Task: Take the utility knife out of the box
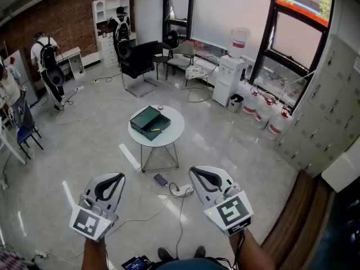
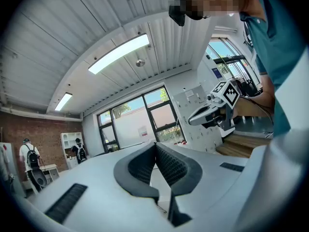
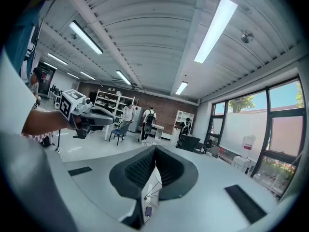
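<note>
Currently utility knife (image 1: 155, 130) lies inside open box (image 1: 147, 121) on round worktop (image 1: 175, 129), long axis roughly across head view, tip direction unclear; left gripper (image 1: 116, 179) and right gripper (image 1: 197, 174) clenched empty, well apart from worktop

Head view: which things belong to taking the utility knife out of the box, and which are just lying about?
For the job: open box, utility knife inside it, round table, left gripper and right gripper, both shut and empty.
Lying about: phone and power strip on the floor, office chair, water dispenser, water jugs.
</note>
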Demonstrator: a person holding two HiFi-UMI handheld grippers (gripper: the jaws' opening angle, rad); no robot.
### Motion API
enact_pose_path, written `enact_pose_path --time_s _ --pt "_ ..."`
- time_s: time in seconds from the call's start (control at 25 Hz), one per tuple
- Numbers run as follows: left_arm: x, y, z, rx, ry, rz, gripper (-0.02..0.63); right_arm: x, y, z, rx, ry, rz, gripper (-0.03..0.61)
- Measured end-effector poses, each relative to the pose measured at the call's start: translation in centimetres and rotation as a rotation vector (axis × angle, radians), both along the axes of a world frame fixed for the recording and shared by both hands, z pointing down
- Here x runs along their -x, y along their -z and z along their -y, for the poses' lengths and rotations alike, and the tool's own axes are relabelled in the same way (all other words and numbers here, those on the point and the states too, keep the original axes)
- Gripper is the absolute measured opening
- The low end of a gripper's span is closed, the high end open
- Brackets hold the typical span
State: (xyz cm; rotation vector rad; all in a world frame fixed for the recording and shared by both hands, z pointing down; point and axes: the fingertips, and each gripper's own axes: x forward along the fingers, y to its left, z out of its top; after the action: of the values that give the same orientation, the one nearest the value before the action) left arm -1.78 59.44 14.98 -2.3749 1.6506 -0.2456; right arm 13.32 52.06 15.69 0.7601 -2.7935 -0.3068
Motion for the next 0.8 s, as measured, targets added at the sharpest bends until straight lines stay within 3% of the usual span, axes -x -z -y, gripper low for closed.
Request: enact_pose_path --time_s 0.28,0.8 --pt "1.8 -0.8 -0.1 0.004 -0.015 -0.013 0.018 1.7 -0.3 -0.2 0.032 -0.019 0.037 0.038" --pt "4.0 -1.7 0.5 0.003 -0.041 -0.035 0.018 3.6 -0.3 0.6 0.026 -0.045 0.019 0.038"
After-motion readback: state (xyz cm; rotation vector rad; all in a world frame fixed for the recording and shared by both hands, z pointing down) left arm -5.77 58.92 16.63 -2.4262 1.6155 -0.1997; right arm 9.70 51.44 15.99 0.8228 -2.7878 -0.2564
